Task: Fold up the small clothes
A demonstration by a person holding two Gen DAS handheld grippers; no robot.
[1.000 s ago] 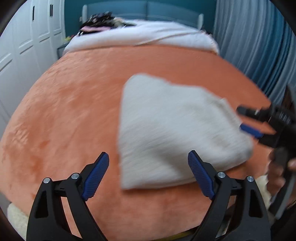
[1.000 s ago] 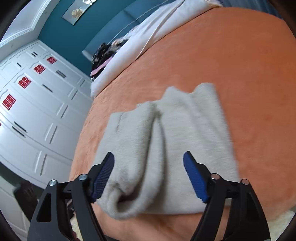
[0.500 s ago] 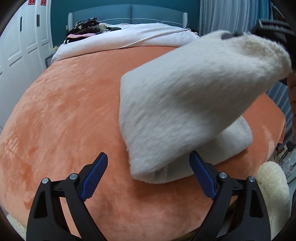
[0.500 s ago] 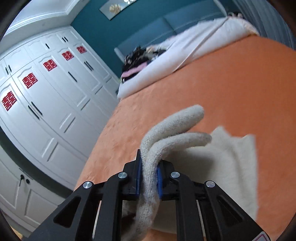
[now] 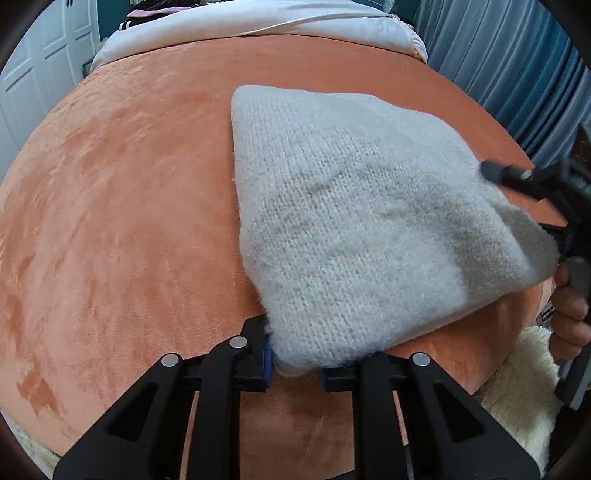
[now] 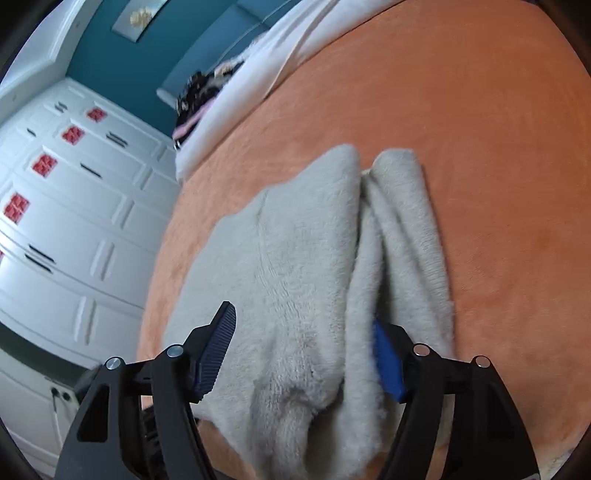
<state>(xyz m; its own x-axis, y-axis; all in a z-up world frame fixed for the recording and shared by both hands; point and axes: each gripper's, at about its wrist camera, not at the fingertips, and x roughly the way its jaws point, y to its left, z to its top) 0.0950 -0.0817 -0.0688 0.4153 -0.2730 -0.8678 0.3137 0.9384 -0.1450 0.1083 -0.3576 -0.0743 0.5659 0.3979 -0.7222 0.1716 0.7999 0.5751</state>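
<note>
A folded pale grey knit garment (image 5: 354, 221) lies on the orange bedspread (image 5: 122, 206). My left gripper (image 5: 295, 363) is shut on the garment's near corner, its blue pads pressed into the thick folded edge. The right gripper shows at the right edge of the left wrist view (image 5: 532, 206), at the garment's right edge. In the right wrist view the garment (image 6: 295, 277) lies in folds between the spread fingers of my right gripper (image 6: 303, 354), which is open; its right pad (image 6: 388, 365) is tucked into a fold.
A white duvet (image 5: 258, 22) and dark clothes lie at the head of the bed. White wardrobe doors (image 6: 66, 229) stand to the left, blue curtains (image 5: 517, 74) to the right. A cream fluffy rug (image 5: 517, 398) lies by the bed's near right corner.
The right gripper had lifted one end of the garment, laid it back down and opened. My left gripper moved forward and closed on the garment's near corner.
</note>
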